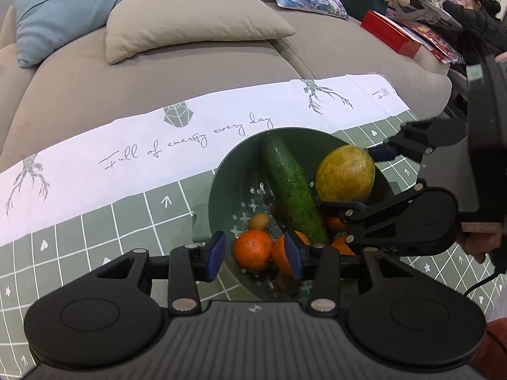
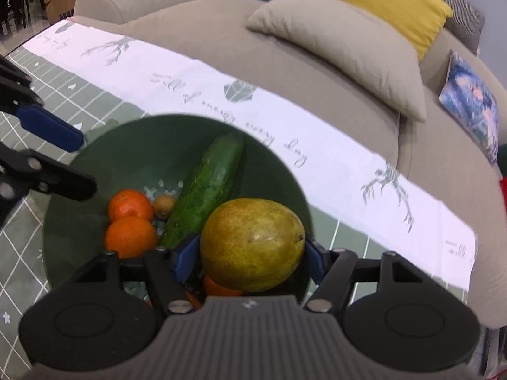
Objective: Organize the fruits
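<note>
A dark green colander bowl sits on the green grid tablecloth. It holds a cucumber, several oranges and a small brown fruit. My right gripper is shut on a yellow-green pear and holds it above the bowl's right side. My left gripper is open and empty over the bowl's near rim, with an orange between its blue pads. Its fingers show at the left of the right wrist view.
A white cloth strip with grey print runs along the table's far edge. Behind it is a beige sofa with cushions. A red box lies on the sofa's right end. A person sits far right.
</note>
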`<act>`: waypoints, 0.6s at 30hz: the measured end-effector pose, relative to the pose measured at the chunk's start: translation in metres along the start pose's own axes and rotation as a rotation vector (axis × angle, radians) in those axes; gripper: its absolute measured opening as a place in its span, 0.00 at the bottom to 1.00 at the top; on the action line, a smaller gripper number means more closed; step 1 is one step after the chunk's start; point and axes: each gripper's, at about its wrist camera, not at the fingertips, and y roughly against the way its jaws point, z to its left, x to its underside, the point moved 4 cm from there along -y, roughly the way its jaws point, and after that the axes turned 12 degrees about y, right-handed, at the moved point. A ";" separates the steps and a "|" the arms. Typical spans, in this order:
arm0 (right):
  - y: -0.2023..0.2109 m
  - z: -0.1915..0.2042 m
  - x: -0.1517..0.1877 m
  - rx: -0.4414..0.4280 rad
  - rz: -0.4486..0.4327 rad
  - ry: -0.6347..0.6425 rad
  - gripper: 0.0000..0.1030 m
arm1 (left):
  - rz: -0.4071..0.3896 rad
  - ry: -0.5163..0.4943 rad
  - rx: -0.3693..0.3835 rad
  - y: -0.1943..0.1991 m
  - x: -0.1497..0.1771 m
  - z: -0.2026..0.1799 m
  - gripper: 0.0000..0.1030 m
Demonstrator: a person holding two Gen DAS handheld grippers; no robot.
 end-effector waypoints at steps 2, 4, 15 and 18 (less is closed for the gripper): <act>0.001 0.001 0.001 0.001 -0.005 -0.012 0.63 | -0.004 0.009 -0.002 0.003 0.002 0.003 0.49; 0.002 0.000 0.001 -0.006 0.002 -0.036 0.63 | -0.008 0.016 -0.008 0.006 0.005 0.006 0.49; 0.037 -0.002 -0.005 0.011 -0.031 -0.094 0.79 | -0.065 0.051 -0.023 0.047 0.019 0.016 0.50; 0.059 -0.002 -0.013 0.013 -0.071 -0.113 0.79 | -0.110 0.062 -0.033 0.066 0.022 0.018 0.53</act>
